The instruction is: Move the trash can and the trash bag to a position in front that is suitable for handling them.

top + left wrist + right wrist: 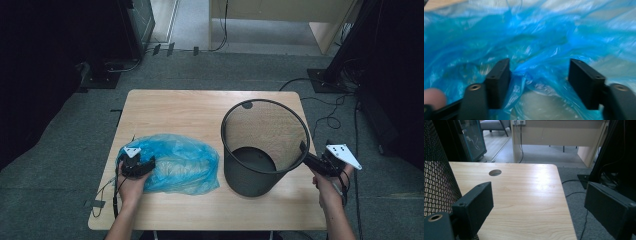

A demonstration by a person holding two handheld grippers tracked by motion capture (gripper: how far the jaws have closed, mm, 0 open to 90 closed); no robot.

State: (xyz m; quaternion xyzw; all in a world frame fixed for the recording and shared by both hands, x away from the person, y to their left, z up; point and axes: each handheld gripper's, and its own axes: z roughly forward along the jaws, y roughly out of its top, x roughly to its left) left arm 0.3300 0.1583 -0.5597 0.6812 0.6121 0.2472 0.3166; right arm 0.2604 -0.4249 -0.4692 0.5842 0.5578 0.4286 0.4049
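That blue plastic bag [182,165] at lower left looks light, limp, slippery; left gripper [141,166] jaws spread around a fold to pinch; right gripper [303,148] jaws spread, empty

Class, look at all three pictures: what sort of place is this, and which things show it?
Probably an office or lab set up for recording: grey carpet, trailing cables, stand bases, and a wooden desk behind the table.

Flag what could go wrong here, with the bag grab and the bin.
1. The left tool stands open around loose folds of the blue plastic bag; closing there may pinch a thin layer that tears or slips.
2. The right tool is at the mesh wastebasket rim, ungripped; a tugged bag could tip the basket.
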